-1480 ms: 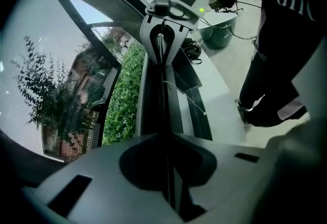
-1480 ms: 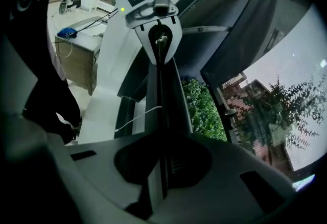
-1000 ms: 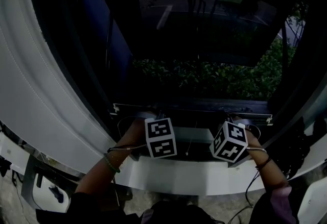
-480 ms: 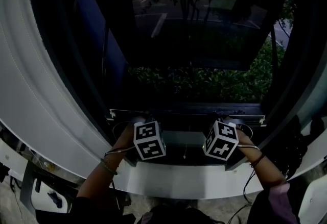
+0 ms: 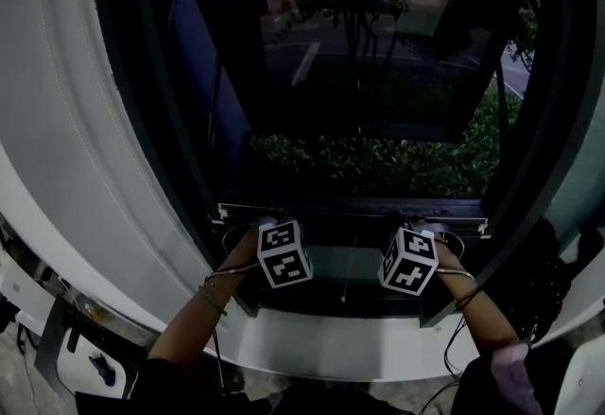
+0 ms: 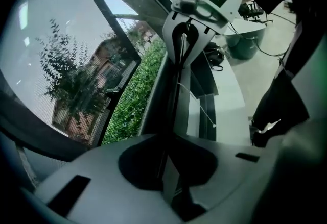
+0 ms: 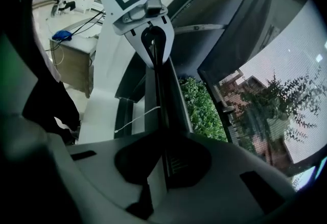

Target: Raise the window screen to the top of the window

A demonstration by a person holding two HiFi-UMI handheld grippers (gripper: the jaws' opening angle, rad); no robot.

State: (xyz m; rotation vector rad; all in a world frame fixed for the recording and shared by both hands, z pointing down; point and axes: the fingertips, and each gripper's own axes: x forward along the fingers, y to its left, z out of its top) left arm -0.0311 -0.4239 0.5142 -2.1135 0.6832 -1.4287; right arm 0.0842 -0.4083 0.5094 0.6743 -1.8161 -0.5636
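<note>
Status: lift hasn't really begun. The window screen is at the bottom of its travel. Its bottom rail runs across the lower middle of the head view, just above the white sill. The whole dark opening above it, up to the top edge of the frame, has yet to be covered. I'd call only the grab stage done and the full raise left.

Grip:
- The left gripper is on the rail left of centre. Its own view shows the jaws pressed together with the thin rail edge pinched between them.
- The right gripper is on the rail right of centre and reads the same: jaws nearly closed, clamped on that rail strip.
- Each gripper view shows the other gripper at the top of the frame, seated on the same rail, so it's a two-point hold with the grippers well apart.

Compared with the earlier head frames:
- The rail sits in the same low band, and both marker cubes are at the same spots along it.
- The rail-to-sill gap looks unchanged, so no lift.
- The framing has shifted a little. More of the white window frame shows at the left and the hedge outside sits differently, which reads as camera movement.
- The left cube looks rolled slightly more than before.
</note>
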